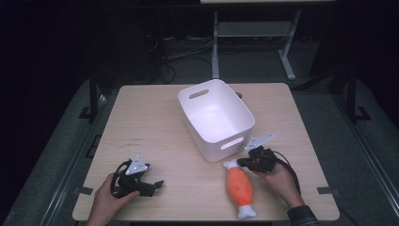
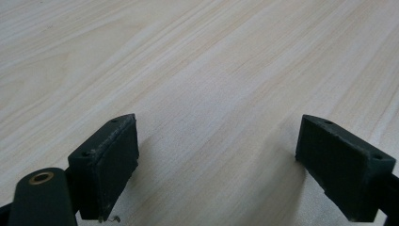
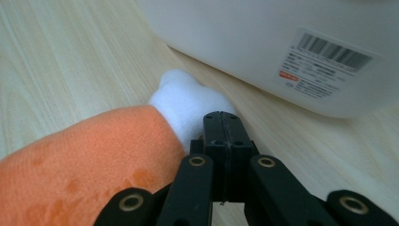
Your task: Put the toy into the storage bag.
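The right gripper [image 1: 241, 163] has its jaws pressed together with nothing between them, their tips against the white end of an orange plush drumstick toy [image 1: 240, 188]. The toy lies on the wooden table [image 1: 155, 122], near its front edge, its upper white end just beside a white plastic bin [image 1: 215, 118] that bears a barcode label [image 3: 324, 63]. The left gripper [image 1: 153, 186] rests near the front left of the table, well apart, its jaws spread wide over bare wood

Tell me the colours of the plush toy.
Orange body, white ends; the plush toy shows best in the high view.
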